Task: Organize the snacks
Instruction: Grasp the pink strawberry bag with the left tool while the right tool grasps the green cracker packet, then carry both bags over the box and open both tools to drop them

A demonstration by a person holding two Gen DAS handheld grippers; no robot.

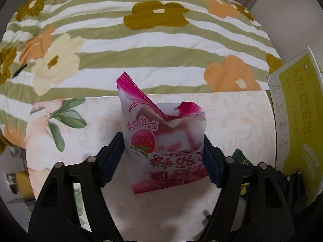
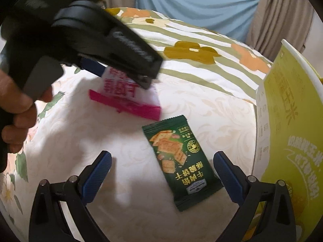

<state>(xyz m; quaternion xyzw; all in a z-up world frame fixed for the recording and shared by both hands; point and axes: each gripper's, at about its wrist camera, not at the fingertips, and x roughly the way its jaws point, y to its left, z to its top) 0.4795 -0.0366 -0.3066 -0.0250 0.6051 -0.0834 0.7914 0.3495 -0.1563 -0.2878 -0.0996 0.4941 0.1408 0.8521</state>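
Observation:
My left gripper (image 1: 163,147) is shut on a pink and white strawberry snack packet (image 1: 161,139) and holds it upright above the pale table. In the right wrist view the same packet (image 2: 125,94) hangs from the left gripper (image 2: 121,68) at upper left. A dark green cracker packet (image 2: 175,159) lies flat on the table. My right gripper (image 2: 161,165) is open and empty, its blue fingers on either side of the green packet, just above it.
A tall yellow-green cardboard box (image 2: 288,133) stands at the right edge; it also shows in the left wrist view (image 1: 292,121). A bed with a green striped floral quilt (image 1: 141,40) lies beyond the table (image 1: 232,117). A curtain (image 2: 280,14) hangs at the back right.

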